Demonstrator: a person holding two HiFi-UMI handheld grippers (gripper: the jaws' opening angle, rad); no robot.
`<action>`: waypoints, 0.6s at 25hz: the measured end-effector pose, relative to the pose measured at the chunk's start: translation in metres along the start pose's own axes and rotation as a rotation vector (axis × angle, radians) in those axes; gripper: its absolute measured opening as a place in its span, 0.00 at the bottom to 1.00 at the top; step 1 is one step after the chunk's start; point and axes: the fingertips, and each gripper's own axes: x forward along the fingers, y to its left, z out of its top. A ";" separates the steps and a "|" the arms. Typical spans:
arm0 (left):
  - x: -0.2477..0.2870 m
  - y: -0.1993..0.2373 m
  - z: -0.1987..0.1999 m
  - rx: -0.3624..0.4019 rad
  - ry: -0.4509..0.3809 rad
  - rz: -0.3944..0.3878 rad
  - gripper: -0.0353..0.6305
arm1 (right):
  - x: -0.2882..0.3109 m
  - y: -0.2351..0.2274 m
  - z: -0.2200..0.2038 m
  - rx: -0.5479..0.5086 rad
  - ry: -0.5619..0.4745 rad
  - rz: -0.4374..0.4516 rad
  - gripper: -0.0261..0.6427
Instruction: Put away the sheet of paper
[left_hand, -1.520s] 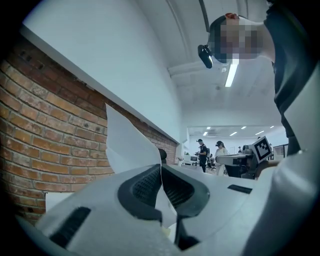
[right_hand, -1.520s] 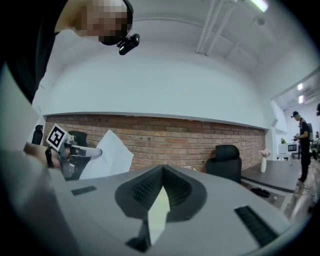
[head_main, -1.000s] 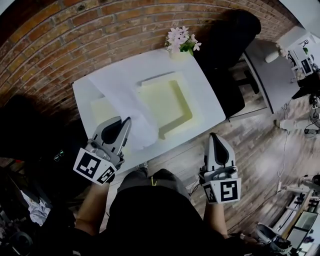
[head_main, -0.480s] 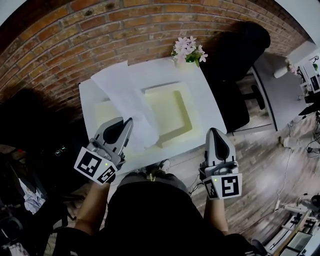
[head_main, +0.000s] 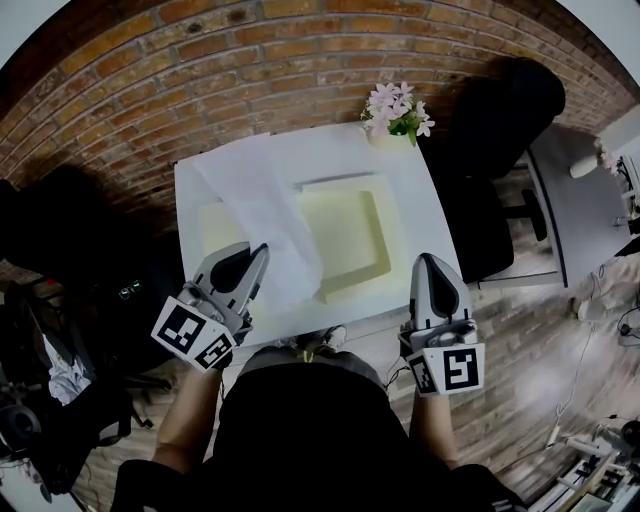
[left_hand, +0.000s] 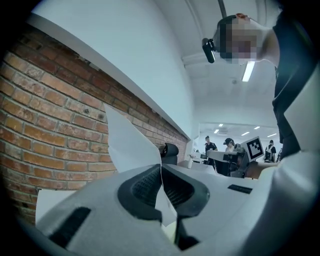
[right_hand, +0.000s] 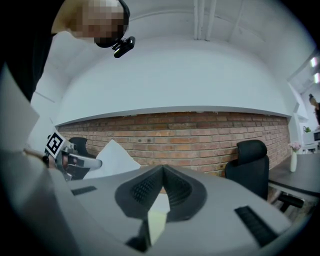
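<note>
A white sheet of paper (head_main: 255, 205) rises slanting from the near left of the white table (head_main: 425, 215) toward the brick wall. My left gripper (head_main: 262, 250) is shut on its near corner. In the left gripper view the sheet (left_hand: 127, 145) runs straight through the closed jaws of the left gripper (left_hand: 161, 167). A pale yellow box (head_main: 383, 240) lies open on the table, partly covered by the sheet. My right gripper (head_main: 428, 260) hovers at the table's front right edge. In the right gripper view the right gripper (right_hand: 162, 170) is shut with nothing in it.
A flat pale yellow lid (head_main: 212, 225) lies left of the box, under the paper. A vase of pink flowers (head_main: 398, 110) stands at the far right corner. A black chair (head_main: 500, 120) sits right of the table. The brick wall (head_main: 200, 80) runs behind.
My right gripper has drawn closer to the table's front right edge. The left gripper keeps its hold on the paper and has barely moved.
</note>
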 end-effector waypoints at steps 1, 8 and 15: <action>0.001 0.002 -0.003 -0.011 0.005 0.006 0.09 | 0.002 0.000 0.001 0.005 -0.004 0.009 0.06; 0.009 0.024 -0.049 -0.131 0.069 0.023 0.09 | 0.002 -0.008 -0.012 -0.029 0.049 0.012 0.06; 0.015 0.053 -0.131 -0.163 0.214 0.033 0.09 | -0.005 -0.019 -0.016 -0.030 0.067 -0.001 0.06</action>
